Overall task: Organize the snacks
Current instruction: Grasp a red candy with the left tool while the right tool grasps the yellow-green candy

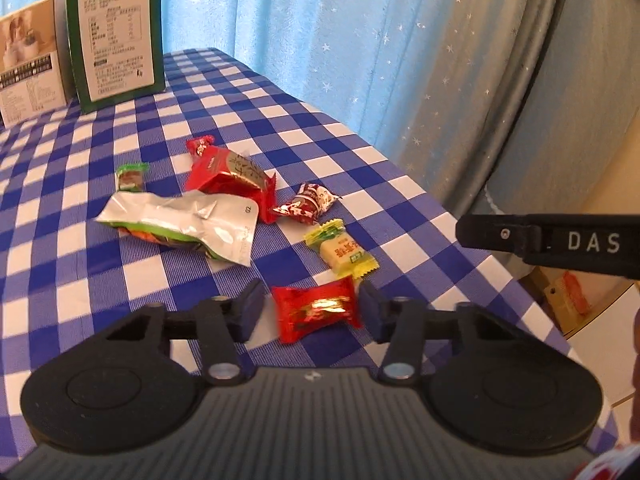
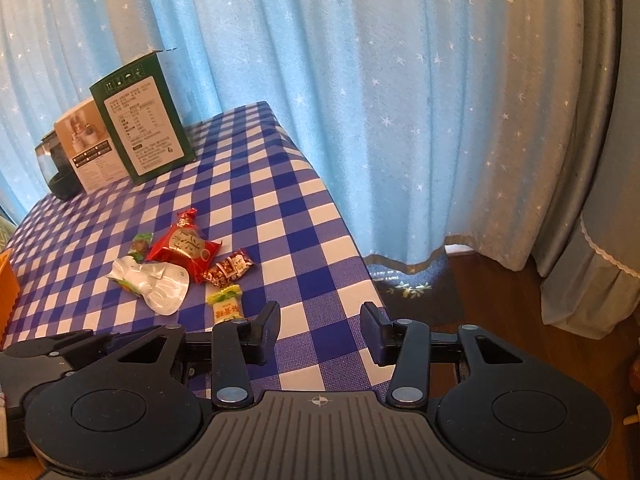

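Several wrapped snacks lie on the blue-and-white checked tablecloth [image 1: 60,184]. My left gripper [image 1: 312,312] is open, its fingers on either side of a small red candy [image 1: 318,311] without gripping it. Beyond it lie a yellow candy [image 1: 342,254], a red-and-white candy [image 1: 306,204], a large red-and-gold packet [image 1: 230,178], a silver pouch [image 1: 180,220] and a small green candy [image 1: 130,178]. My right gripper [image 2: 320,332] is open and empty above the table's near right edge; the yellow candy [image 2: 225,306] lies just left of it.
A green box [image 1: 116,36] and a beige box [image 1: 30,64] stand at the table's far end, with a dark glass pot [image 2: 54,168] beside them. Blue starred curtains [image 2: 360,80] hang behind. The table edge drops to the floor on the right. An orange object [image 2: 8,292] sits at the left.
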Demonstrator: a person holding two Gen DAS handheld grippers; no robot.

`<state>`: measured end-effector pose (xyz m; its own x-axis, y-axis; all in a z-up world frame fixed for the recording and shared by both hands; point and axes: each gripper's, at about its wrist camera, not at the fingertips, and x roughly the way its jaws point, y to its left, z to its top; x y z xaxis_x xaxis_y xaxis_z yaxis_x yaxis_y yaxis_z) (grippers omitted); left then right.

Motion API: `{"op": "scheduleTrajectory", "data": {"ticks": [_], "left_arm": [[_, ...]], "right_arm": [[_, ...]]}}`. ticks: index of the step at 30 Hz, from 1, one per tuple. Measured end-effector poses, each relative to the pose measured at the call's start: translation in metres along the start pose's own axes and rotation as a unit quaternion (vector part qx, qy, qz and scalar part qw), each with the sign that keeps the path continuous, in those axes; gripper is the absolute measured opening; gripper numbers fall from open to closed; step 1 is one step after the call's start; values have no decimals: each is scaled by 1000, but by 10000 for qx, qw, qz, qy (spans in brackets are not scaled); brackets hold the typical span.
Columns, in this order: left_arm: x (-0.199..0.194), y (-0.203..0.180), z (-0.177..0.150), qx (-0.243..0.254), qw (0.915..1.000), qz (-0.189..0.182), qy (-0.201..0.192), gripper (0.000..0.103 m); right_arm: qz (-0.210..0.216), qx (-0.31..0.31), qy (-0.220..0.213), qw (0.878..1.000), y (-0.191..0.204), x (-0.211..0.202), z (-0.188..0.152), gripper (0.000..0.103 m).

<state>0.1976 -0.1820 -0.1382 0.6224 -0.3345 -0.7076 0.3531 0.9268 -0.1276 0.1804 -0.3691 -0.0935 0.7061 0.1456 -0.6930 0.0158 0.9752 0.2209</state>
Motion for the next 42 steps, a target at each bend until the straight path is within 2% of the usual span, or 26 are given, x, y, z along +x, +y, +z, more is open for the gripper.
{"op": "scheduleTrajectory", "data": {"ticks": [2,3,7,12,20,28,31,34,35,36,42], "left_arm": [[-2,2,0,19,10000,-47,-21,37],[-3,2,0,61,10000,-47,-25,32],[-10,10,-4,68,10000,1,-3,31],[-28,29,-12,-46,9999,125,-47,30],[-54,55,-31,78,9988,458,-147,30],[-68,74,-35,-146,9985,498,-196,30],[-69,77,-35,-171,9984,499,-193,30],[-71,78,-36,-209,9984,494,-200,30],[-71,79,-36,-232,9983,492,-198,30],[-72,79,-36,-251,9983,492,-196,30],[-80,82,-37,-363,9979,497,-206,30]], "right_arm": [[-25,18,6,10000,0,1,0,46],[-26,13,10,10000,1,1,-1,46],[-2,-80,37,10000,6,2,-2,46],[152,-383,119,9991,21,10,-3,46],[499,-833,251,9950,44,32,-5,46],[640,-1054,361,9917,60,58,-1,45],[586,-1180,476,9901,68,70,-2,39],[353,-1370,424,9890,75,74,-3,32],[308,-1365,422,9893,76,74,-3,25],[262,-1362,424,9894,77,75,-3,21],[301,-1239,478,9907,81,63,-6,21]]}}
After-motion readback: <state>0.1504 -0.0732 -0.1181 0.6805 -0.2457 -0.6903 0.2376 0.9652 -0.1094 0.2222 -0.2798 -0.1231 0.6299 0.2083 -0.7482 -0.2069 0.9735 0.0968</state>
